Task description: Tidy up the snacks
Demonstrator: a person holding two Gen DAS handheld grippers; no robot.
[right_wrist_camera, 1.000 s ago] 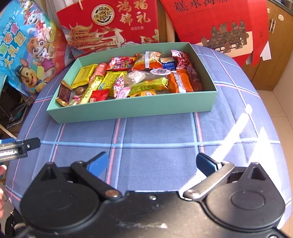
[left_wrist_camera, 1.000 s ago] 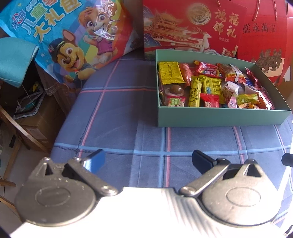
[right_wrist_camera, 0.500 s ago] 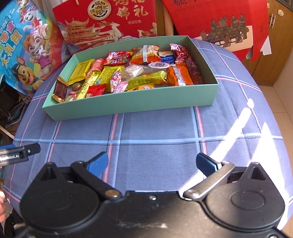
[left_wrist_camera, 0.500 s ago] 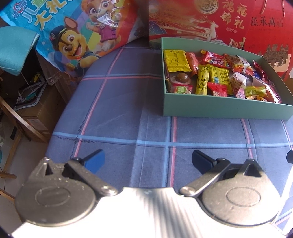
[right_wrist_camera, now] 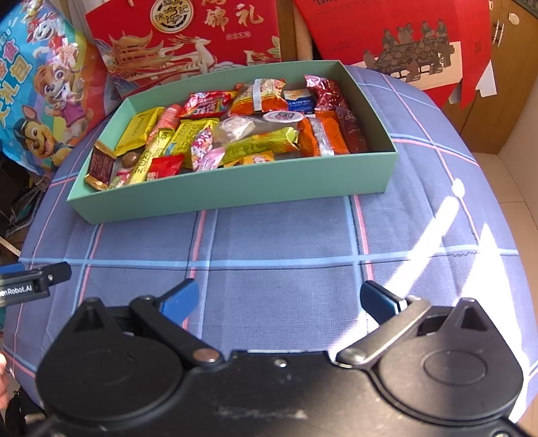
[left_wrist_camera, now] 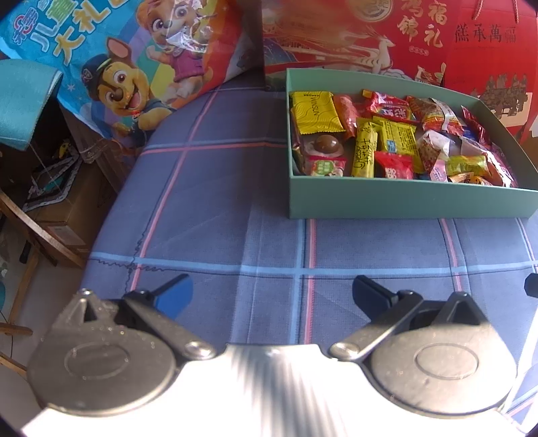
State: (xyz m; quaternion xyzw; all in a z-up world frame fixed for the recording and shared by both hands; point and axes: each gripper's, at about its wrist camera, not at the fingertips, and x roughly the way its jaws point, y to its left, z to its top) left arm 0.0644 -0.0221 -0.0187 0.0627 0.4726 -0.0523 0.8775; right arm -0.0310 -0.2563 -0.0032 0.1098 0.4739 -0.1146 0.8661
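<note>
A pale green box (left_wrist_camera: 403,201) (right_wrist_camera: 235,191) stands on the blue checked tablecloth and holds several wrapped snacks, among them a yellow packet (left_wrist_camera: 314,112) (right_wrist_camera: 139,131) and a red packet (left_wrist_camera: 393,164) (right_wrist_camera: 164,166). My left gripper (left_wrist_camera: 272,292) is open and empty, low over the cloth, in front and to the left of the box. My right gripper (right_wrist_camera: 279,299) is open and empty over the cloth in front of the box. The left gripper's finger (right_wrist_camera: 33,282) shows at the left edge of the right wrist view.
A blue cartoon-dog snack bag (left_wrist_camera: 134,60) (right_wrist_camera: 43,101) leans at the back left. Red gift boxes (left_wrist_camera: 386,37) (right_wrist_camera: 188,30) stand behind the green box. The table edge (left_wrist_camera: 111,218) drops off at the left to a wooden chair and cardboard boxes. A wooden cabinet (right_wrist_camera: 504,84) stands at the right.
Both grippers have drawn back and shifted slightly relative to the box; the left view swung left then back a little. Both stay open and empty.
</note>
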